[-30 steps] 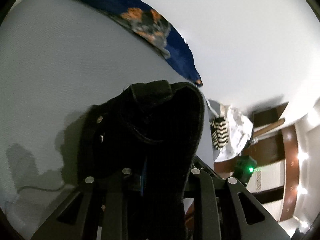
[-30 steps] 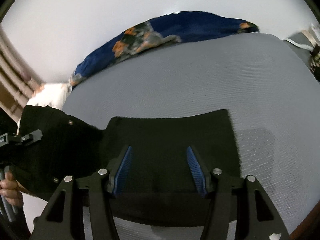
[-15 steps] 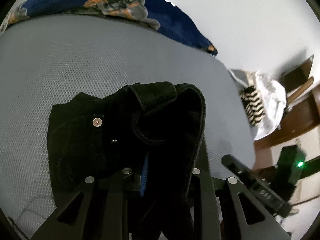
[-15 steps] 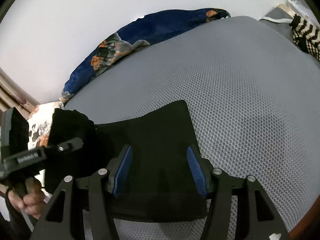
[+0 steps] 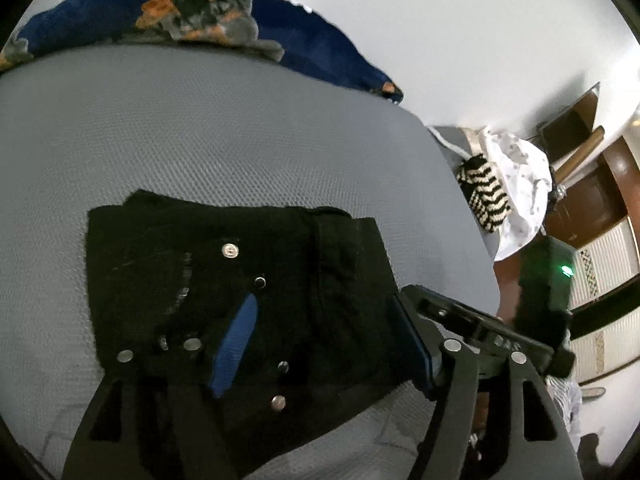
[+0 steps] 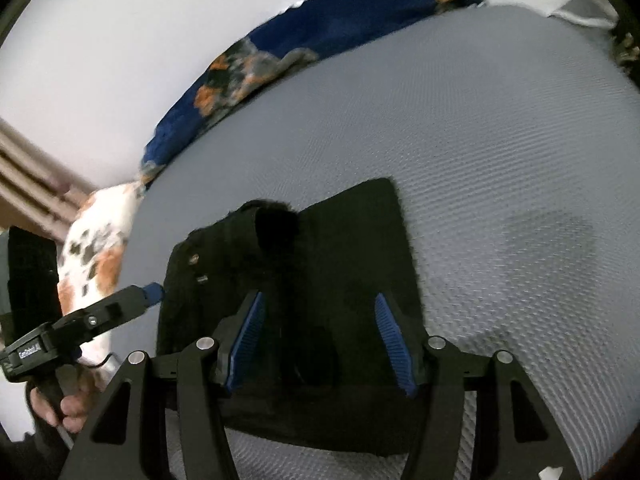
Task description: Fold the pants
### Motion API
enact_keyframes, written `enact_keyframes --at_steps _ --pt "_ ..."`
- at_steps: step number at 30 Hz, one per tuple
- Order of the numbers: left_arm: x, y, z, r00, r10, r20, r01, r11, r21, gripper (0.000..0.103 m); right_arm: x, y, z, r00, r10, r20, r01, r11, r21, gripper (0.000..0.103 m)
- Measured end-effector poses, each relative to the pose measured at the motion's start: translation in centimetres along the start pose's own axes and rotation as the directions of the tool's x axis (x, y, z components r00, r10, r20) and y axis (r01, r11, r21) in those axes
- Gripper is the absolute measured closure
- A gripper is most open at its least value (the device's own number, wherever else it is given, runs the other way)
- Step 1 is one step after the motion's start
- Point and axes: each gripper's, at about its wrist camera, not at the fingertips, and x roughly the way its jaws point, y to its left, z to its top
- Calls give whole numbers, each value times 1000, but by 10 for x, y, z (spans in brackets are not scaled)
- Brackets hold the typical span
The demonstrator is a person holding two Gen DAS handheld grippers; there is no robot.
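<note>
Black pants (image 5: 240,276) lie folded into a compact rectangle on the grey mesh bed (image 5: 200,132), waistband snaps facing up. My left gripper (image 5: 320,344) is open just above the pants, its blue pads apart and holding nothing. In the right wrist view the pants (image 6: 320,264) lie under my right gripper (image 6: 320,340), which is open with both blue pads spread over the cloth. The left gripper (image 6: 120,304) shows at the pants' left edge there, and the right gripper (image 5: 460,320) shows at their right edge in the left wrist view.
A dark blue flowered blanket (image 5: 200,28) runs along the bed's far edge by the white wall. A black-and-white striped garment (image 5: 486,196) and white cloth (image 5: 520,184) lie off the bed's right side. A white spotted cloth (image 6: 96,248) lies at the left.
My left gripper let go of the pants' waist section, which now lies flat on the folded stack. The left jaws have opened. My right gripper stayed open over the pants.
</note>
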Motion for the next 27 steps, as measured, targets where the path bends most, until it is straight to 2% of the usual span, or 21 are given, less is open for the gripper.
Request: enact_keyframes --at_steps 5,9,14,18,23,24,27 --pt "-20 29 -7 994 94 53 -91 994 -57 34 13 -9 13 986 152 -70 -152 988 0 47" --pt "-35 68 -16 980 186 64 -176 975 -139 34 31 -8 24 949 277 -153 -280 960 1 41" --pt "-48 107 -28 959 279 52 -261 938 -230 34 54 -11 32 934 298 -199 -303 953 5 39" --pt "-51 126 -39 950 310 38 -289 917 -275 34 72 -11 32 922 302 -242 -311 950 1 39" --pt "-48 137 -44 944 330 29 -306 902 -304 34 86 -6 36 909 340 -240 -355 935 -22 40" --pt "-48 136 -45 944 330 27 -306 901 -307 34 90 -4 38 906 352 -235 -367 930 -20 41" --pt "-46 136 -46 945 327 23 -305 903 -304 34 98 3 41 895 382 -232 -397 918 -20 58"
